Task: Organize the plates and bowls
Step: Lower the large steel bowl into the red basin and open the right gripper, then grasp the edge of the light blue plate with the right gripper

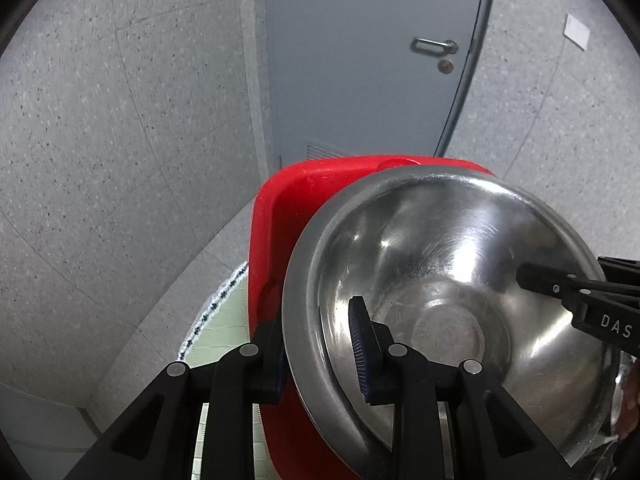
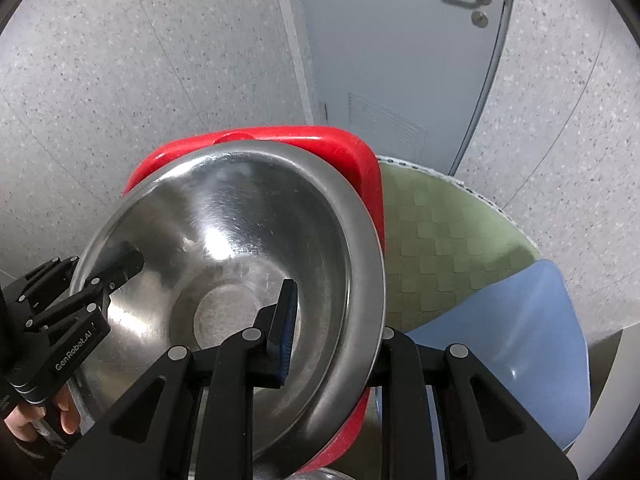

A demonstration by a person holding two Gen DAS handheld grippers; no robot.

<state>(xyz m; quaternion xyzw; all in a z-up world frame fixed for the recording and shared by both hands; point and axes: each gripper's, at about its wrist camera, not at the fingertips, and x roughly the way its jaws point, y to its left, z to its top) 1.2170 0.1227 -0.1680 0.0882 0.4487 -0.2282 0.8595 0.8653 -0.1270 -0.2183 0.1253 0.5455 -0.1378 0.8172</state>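
A large steel bowl (image 1: 440,272) (image 2: 224,232) is held by its rim from both sides, just over a red plastic tub (image 1: 288,208) (image 2: 352,148). My left gripper (image 1: 316,360) is shut on the bowl's left rim, one pad inside and one finger outside; the right wrist view shows it at the left (image 2: 94,264), with a hand (image 2: 40,416) on its handle. My right gripper (image 2: 336,332) is shut on the opposite rim and shows at the right edge of the left wrist view (image 1: 572,272). Whether the bowl rests on the tub I cannot tell.
The tub sits on a green checked mat (image 2: 440,240) with a white patterned edge. A light blue curved surface (image 2: 520,340) lies to the right of the mat. Speckled grey floor surrounds everything, and a grey door (image 1: 360,80) stands behind.
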